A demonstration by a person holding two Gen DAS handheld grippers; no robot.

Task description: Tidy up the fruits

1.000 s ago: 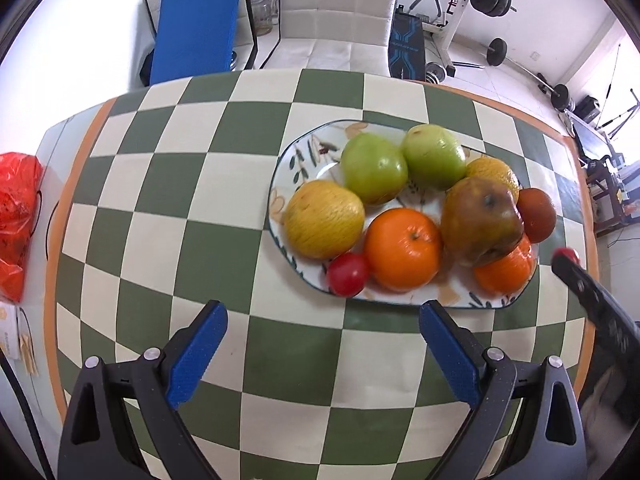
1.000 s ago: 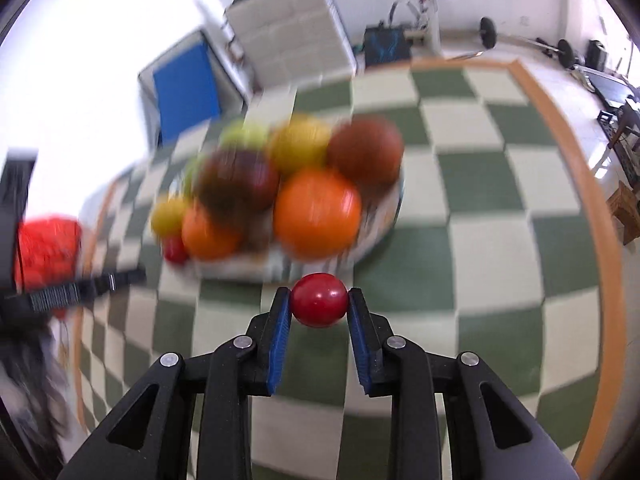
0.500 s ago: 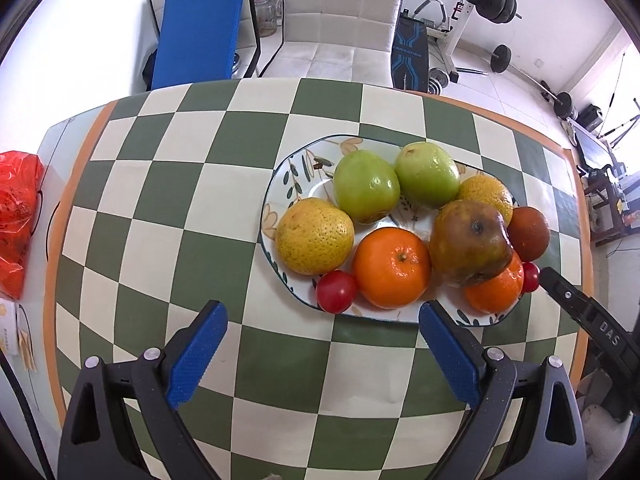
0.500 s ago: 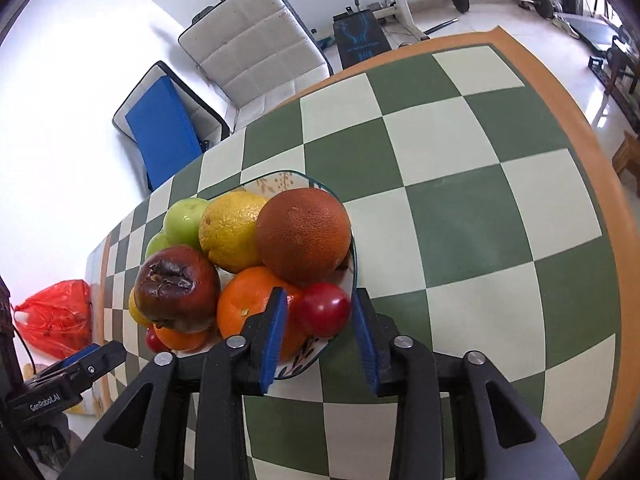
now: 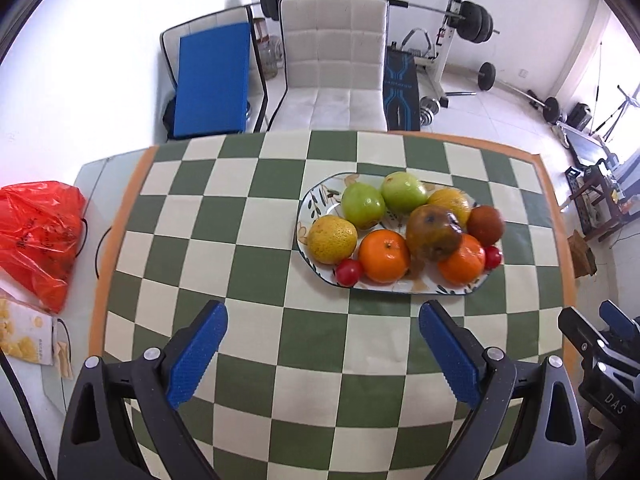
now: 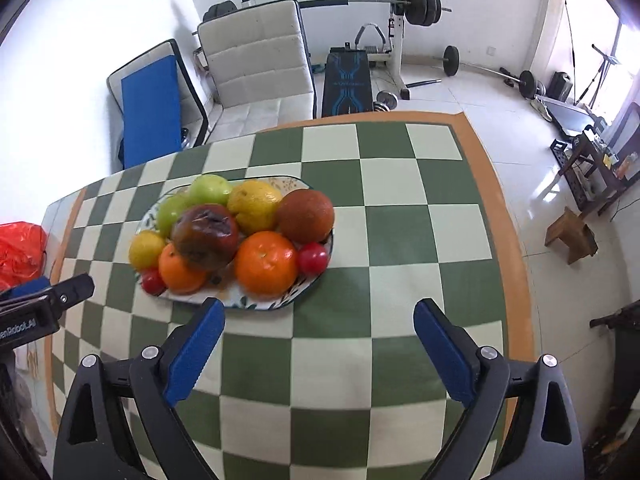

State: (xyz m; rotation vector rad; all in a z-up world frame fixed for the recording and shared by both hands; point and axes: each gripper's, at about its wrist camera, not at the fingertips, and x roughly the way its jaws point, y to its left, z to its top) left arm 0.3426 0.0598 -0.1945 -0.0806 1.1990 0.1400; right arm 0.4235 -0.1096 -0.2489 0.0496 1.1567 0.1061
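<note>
Both the left gripper (image 5: 322,354) and right gripper (image 6: 318,354) are hanging wide open and empty above the checkered table (image 5: 248,280), facing the heaped fruit plate (image 5: 320,200).

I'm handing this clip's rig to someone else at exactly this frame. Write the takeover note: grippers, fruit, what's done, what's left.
Left gripper: open, holding nothing, hovering over the checkered table short of the plate.
Right gripper: open, holding nothing, just in front of the plate.
Fruit: all on the plate, including two green apples, oranges, a bruised dark fruit, and two small red fruits, one at the left front edge and one at the right edge.
Done: no fruit is visible on the table off the plate.
Left: nothing obvious; check outside the views for strays.
</note>
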